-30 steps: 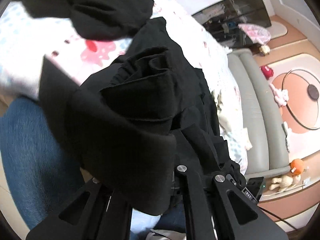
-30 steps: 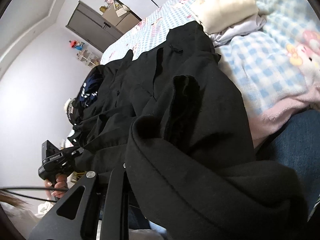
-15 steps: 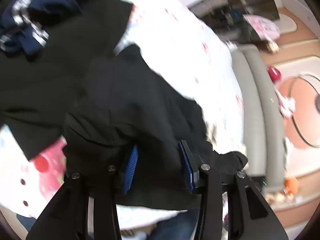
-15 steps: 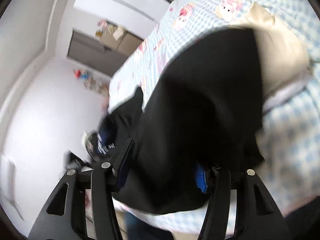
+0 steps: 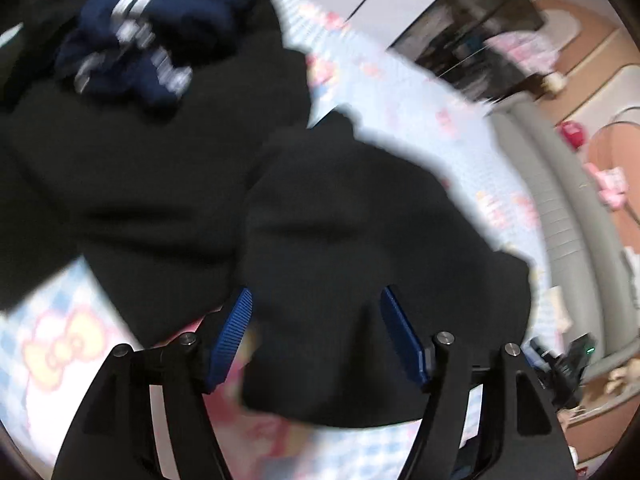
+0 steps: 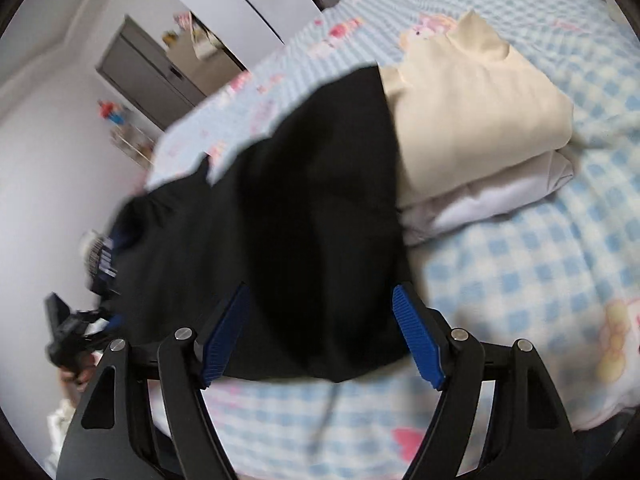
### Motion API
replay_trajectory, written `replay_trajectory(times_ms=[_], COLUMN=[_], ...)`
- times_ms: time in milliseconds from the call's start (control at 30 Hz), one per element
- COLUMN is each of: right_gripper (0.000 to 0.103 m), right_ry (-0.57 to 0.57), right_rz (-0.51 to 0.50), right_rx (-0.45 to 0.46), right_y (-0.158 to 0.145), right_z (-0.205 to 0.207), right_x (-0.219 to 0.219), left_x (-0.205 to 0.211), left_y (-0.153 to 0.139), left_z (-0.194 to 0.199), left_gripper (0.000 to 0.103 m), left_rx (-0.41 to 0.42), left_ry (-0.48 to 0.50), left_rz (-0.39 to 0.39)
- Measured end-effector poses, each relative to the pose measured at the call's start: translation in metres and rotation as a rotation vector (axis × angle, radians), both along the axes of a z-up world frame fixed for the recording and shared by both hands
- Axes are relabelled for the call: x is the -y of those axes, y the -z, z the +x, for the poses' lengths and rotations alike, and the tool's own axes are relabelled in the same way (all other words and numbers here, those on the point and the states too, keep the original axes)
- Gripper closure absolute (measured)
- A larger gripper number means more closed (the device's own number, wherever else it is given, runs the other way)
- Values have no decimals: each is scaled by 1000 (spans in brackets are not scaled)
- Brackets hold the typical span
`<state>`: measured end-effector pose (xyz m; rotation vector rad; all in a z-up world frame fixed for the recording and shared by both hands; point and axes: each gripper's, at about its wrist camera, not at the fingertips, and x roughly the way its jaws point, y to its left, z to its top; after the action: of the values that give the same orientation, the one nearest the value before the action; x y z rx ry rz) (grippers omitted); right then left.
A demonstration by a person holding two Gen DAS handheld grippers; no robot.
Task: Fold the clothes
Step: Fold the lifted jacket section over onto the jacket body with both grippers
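Bed (image 6: 520, 264) covered in a light blue-and-white checked sheet with pink cartoon prints. White wall (image 6: 48, 152) on the left in the right wrist view, ceiling moulding above it. Grey cabinet (image 6: 148, 76) against that wall, small toys on a low shelf (image 6: 128, 136) beside it. White wardrobe panels (image 6: 248, 4) further along. In the left wrist view: grey padded bench (image 5: 560, 208) along the bed edge, dark open shelving unit (image 5: 480, 36) behind, peach-toned floor (image 5: 612, 152) with scattered pink and red toys. Even indoor light, frames motion-blurred.
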<state>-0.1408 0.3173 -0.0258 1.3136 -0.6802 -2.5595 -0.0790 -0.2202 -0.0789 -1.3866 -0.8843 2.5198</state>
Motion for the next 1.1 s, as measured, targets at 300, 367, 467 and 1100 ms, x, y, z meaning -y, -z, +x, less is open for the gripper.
replay_trajectory(times_ms=[300,367,467,1100], right_gripper=[8,14,66,94], right_ry=[-77,-108,-127,-133], right_rz=[-53,-34,-10,-106], right_rx=[38,64,41,97], right_y=[57,75,69,6], right_z=[-43,-52,-47,91], right_x=[17,27,40,-4], left_x=[-31,-39,-56,-21], left_y=[46,45,13,-18], left_z=[-4,-18,-20,84], left_gripper=[18,52,84,63], left_rx=[-18,23,-19,11], left_ry=[55,44,56,68], left_rz=[73,42,-59,80])
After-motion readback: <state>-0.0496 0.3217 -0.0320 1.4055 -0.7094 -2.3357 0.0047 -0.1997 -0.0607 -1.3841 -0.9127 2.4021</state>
